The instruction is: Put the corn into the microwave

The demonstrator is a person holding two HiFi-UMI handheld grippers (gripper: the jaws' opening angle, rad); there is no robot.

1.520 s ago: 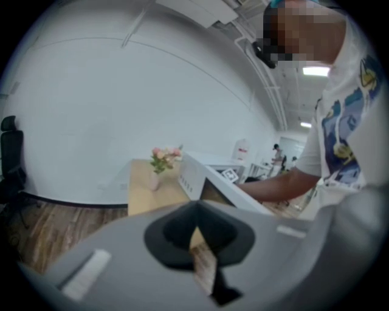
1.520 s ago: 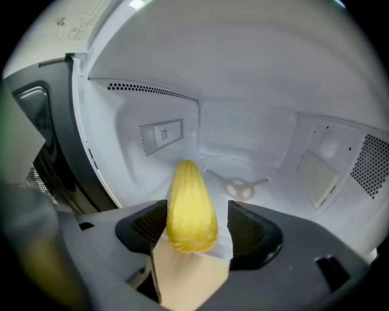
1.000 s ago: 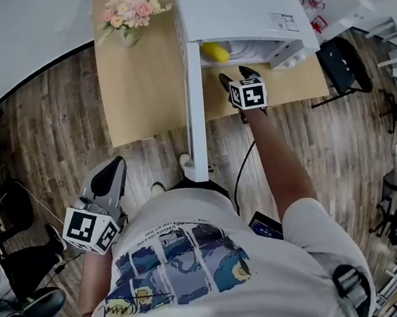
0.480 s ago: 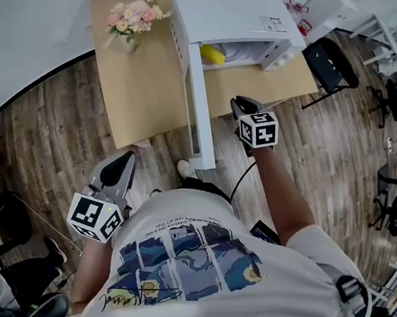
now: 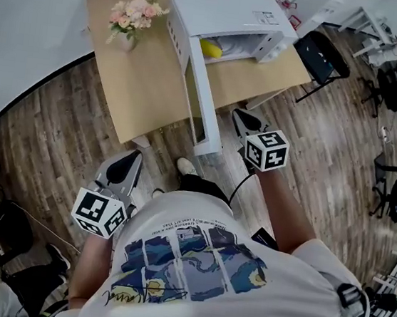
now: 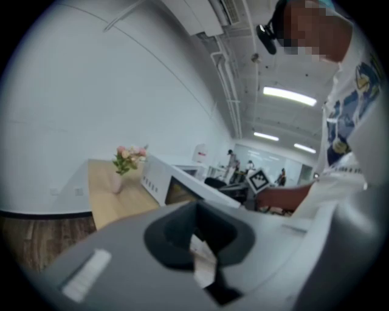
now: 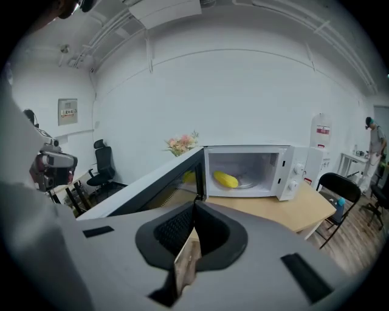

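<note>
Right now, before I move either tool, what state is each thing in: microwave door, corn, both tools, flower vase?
Microwave door: swung fully open.
Corn: lying inside the microwave.
Left tool: jaws together, empty.
Right tool: jaws together, empty, clear of the microwave.
Flower vase: upright on the table, beside the microwave.

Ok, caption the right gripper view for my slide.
Corn lies inside the open white microwave on a wooden table; the right hand-held gripper, shut and empty, points toward it.
</note>
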